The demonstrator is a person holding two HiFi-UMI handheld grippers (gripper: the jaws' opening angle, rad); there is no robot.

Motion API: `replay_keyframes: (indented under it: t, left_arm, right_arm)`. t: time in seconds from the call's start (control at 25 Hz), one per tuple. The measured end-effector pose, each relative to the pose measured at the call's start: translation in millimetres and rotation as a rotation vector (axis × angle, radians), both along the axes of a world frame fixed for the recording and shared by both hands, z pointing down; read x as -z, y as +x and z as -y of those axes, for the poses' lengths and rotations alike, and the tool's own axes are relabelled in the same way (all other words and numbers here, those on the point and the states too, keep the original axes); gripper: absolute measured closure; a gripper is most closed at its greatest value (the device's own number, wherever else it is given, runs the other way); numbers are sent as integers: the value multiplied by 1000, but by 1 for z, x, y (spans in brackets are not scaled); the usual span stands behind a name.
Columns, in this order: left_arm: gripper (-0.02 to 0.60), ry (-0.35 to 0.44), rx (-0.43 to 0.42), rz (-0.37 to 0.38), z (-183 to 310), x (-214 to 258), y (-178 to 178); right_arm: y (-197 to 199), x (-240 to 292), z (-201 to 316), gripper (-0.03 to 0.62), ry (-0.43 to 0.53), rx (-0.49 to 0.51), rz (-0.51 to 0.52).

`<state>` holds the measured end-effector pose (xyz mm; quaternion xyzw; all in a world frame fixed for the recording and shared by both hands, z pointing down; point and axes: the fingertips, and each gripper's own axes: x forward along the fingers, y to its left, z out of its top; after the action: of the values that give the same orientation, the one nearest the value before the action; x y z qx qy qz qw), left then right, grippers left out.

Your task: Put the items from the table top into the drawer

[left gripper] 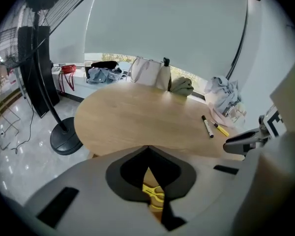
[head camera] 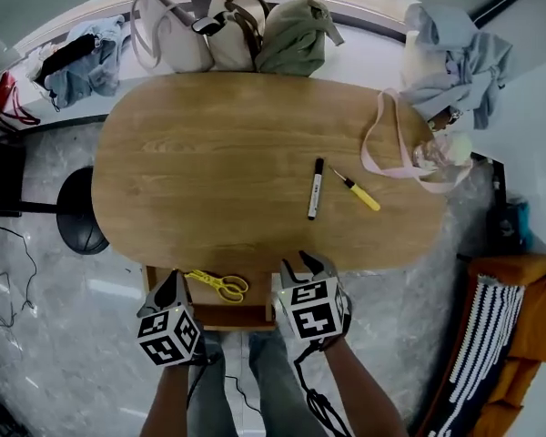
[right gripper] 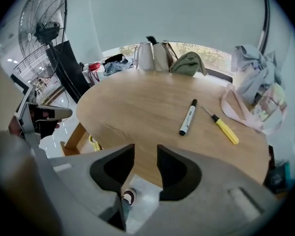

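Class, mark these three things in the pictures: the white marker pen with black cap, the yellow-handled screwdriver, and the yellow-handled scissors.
White marker pen with black cap (head camera: 315,191): head view, mid-barrel.
Yellow-handled screwdriver (head camera: 367,199): head view, yellow handle.
Yellow-handled scissors (head camera: 227,287): head view, handle loops.

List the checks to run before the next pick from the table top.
1. Drawer open: ok, it is pulled out below the table's near edge.
2. Scissors stowed: ok, they lie in the drawer.
3. Right claw ready: ok, jaws apart with nothing between them.
4. Left claw ready: not ok, its tips are together, on nothing.
5. Marker and screwdriver reachable: ok, both lie apart on bare wood, nothing over them.
6. Room left in the drawer: cannot tell, the grippers hide part of it.
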<state>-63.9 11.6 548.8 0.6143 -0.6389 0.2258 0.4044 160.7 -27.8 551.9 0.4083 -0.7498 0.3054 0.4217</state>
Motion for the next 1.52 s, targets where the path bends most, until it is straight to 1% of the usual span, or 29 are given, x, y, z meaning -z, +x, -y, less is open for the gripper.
replay_keyframes:
  t: [0.16, 0.32, 0.72, 1.08, 1.24, 1.4, 1.52]
  left_arm:
    - [588, -5, -48, 7, 21, 0, 14]
    - [588, -5, -89, 18, 48, -1, 22]
    - [588, 2, -189, 42, 107, -14, 39]
    - [588, -15, -223, 54, 129, -25, 46]
    - [588, -13, -228, 49, 136, -25, 50]
    - [588, -13, -231, 50, 138, -26, 48]
    - [588, -19, -220, 56, 136, -28, 42]
  right_arm:
    - [16, -1, 20, 458, 8, -97, 29]
    - [33, -3, 38, 459, 1, -192, 19]
    - [58, -16, 89, 457, 24, -357, 18]
    - [66, -38, 115, 457, 2, -408, 27]
    - [70, -45, 128, 459, 0, -415, 16]
    - [71, -51, 137, 457, 3, -421, 8]
    - [72, -56, 140, 457, -2, -445, 23]
